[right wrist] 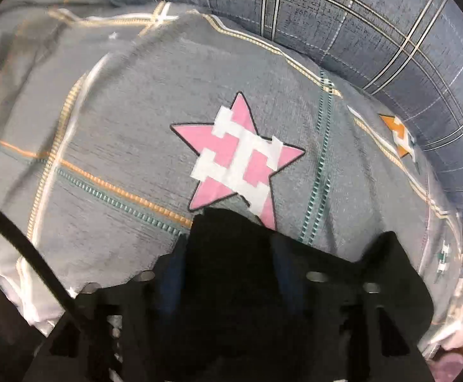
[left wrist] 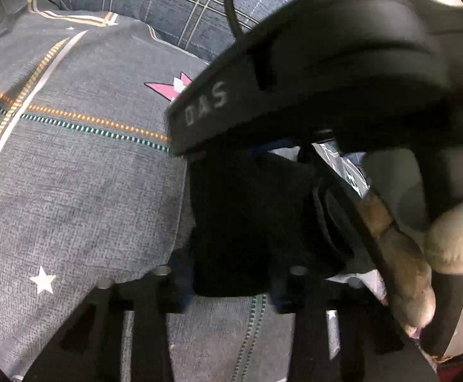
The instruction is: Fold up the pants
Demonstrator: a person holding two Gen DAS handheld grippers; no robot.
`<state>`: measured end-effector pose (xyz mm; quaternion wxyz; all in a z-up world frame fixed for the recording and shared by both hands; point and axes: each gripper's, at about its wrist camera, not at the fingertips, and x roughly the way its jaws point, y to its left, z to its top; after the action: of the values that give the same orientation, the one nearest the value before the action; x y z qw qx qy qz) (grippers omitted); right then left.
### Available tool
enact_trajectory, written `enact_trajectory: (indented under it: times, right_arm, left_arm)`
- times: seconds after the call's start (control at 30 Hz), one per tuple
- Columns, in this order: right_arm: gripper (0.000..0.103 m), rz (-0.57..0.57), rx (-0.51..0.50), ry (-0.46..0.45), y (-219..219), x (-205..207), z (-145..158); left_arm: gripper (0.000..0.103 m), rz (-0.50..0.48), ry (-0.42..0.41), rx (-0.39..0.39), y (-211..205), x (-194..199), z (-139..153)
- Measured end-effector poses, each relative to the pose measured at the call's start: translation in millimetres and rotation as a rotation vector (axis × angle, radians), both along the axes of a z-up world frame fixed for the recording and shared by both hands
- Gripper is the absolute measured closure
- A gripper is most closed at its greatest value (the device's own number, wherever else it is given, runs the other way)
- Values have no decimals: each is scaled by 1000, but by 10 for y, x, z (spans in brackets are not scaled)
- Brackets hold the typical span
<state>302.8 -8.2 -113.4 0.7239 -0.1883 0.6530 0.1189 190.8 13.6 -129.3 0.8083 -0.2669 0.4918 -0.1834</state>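
Observation:
The pants are black cloth. In the left wrist view a bunch of them [left wrist: 247,222] is pinched in my left gripper [left wrist: 231,283], held above the grey bedsheet [left wrist: 72,175]. In the right wrist view my right gripper [right wrist: 228,264] is shut on another bunch of the black pants [right wrist: 228,238], just above the sheet's pink star print [right wrist: 231,162]. The right gripper's body [left wrist: 327,63], with the hand holding it [left wrist: 422,270], fills the right of the left wrist view, very close. Most of the pants are hidden.
The bed carries a grey sheet with orange, green and white stripes and star prints. A blue plaid pillow or quilt [right wrist: 374,31] lies along the far side, and it also shows in the left wrist view [left wrist: 167,3]. A black cable [right wrist: 24,245] crosses the lower left.

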Motion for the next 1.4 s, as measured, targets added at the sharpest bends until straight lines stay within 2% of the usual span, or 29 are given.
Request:
enact_trajectory:
  times: [0.07, 0.1, 0.23, 0.3, 0.43, 0.57, 0.63, 0.7, 0.73, 0.77, 0.83, 0.9, 0.97, 1.13, 1.27, 1.4]
  right_arm:
    - [75, -19, 36, -24, -52, -69, 85]
    - [78, -33, 52, -34, -84, -92, 128]
    - [78, -86, 155, -104, -200, -254, 473]
    - [78, -73, 179, -130, -72, -327, 638]
    - [78, -6, 207, -148, 301, -455, 826]
    - [77, 59, 244, -122, 818, -553, 667]
    - [75, 86, 238, -96, 1009, -580, 449]
    - [61, 116, 245, -44, 1171, -615, 175]
    - [57, 124, 258, -18, 1206, -625, 68]
    - [51, 119, 286, -42, 1193, -644, 53]
    - [49, 76, 400, -41, 1057, -649, 165]
    - [49, 3, 573, -40, 767, -653, 350]
    - [49, -54, 675, -71, 429, -699, 499]
    - [49, -152, 773, -95, -327, -817, 477]
    - [49, -276, 755, -192, -987, -977, 472]
    - [49, -314, 758, -256, -1425, -1121, 534]
  left_arm:
    - [77, -4, -7, -23, 36, -11, 33]
    - [77, 0, -9, -39, 64, -26, 60]
    - [77, 15, -66, -84, 223, -140, 318]
    - [77, 41, -95, -87, 394, -243, 452]
    - [77, 130, -100, -100, 816, -399, 488]
    - [75, 221, -37, -90, 1239, -464, 242]
    - [73, 253, 42, -112, 1436, -498, 18]
    - [72, 275, 88, -126, 1584, -596, -125]
    - [72, 276, 83, -134, 1646, -652, -138]
    - [72, 277, 75, -135, 1703, -708, -126]
    - [72, 302, 32, -102, 1850, -865, -7]
    - [71, 314, -19, -77, 1936, -965, 140]
    - [69, 321, -54, -51, 1911, -979, 314]
    - [61, 290, -94, 0, 1820, -904, 488]
    - [57, 243, -111, 62, 1653, -825, 617]
    - [57, 165, -97, 127, 1300, -574, 540]
